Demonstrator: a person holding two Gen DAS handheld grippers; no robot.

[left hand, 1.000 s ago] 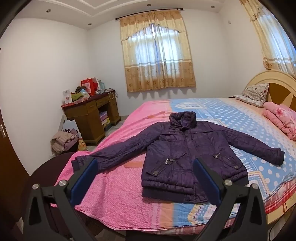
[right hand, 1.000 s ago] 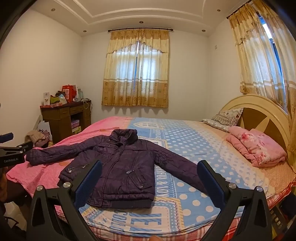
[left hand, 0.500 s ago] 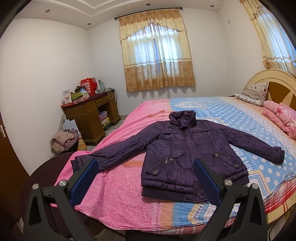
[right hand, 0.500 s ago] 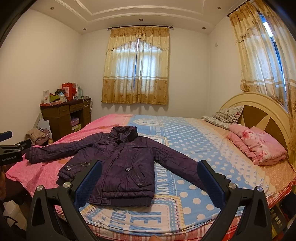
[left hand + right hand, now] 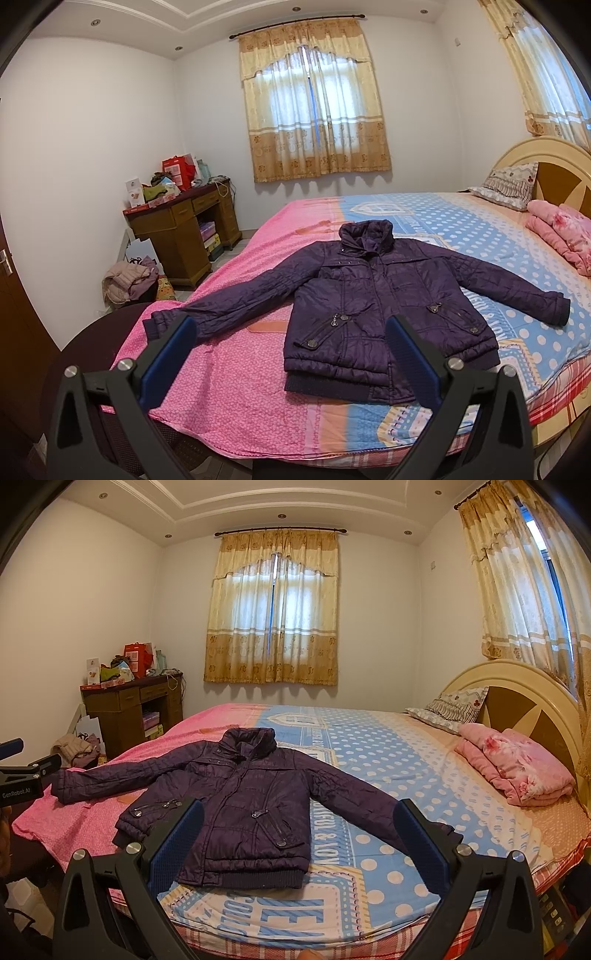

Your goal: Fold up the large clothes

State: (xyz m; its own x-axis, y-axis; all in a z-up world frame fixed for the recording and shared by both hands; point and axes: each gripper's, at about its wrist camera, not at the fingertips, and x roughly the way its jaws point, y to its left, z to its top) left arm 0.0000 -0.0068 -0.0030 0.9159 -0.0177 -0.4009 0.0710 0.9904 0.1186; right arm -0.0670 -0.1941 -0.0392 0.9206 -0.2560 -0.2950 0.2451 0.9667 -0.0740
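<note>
Since the earlier frames, both cameras have drifted only slightly: the jacket sits a touch lower and nearer in each view, and nothing on the bed has been rearranged. The bed (image 5: 258, 384) fills most of both pictures, its cover pink on one side and blue with white dots on the other. A headboard (image 5: 524, 698) closes the far right end, with a patterned pillow (image 5: 452, 705) and a bundled pink blanket (image 5: 517, 764) just in front of it.

The purple padded jacket (image 5: 373, 295) lies flat on the cover near the foot edge, front up and fastened, collar toward the window. Both sleeves are stretched out sideways; the left sleeve (image 5: 236, 302) reaches over the pink part, the right sleeve (image 5: 513, 291) over the blue. No part of it is turned over on itself, so by the look of things the folding has not begun: sleeves and body all remain to be brought in.

The left gripper (image 5: 290, 354) hovers short of the bed with its jaws wide apart and nothing between them. The right gripper (image 5: 297, 843) hangs likewise, spread and empty, clear of the cloth. A wooden desk (image 5: 184, 236) piled with boxes stands by the far wall, a heap of clothes (image 5: 129, 280) on the floor beside it.
</note>
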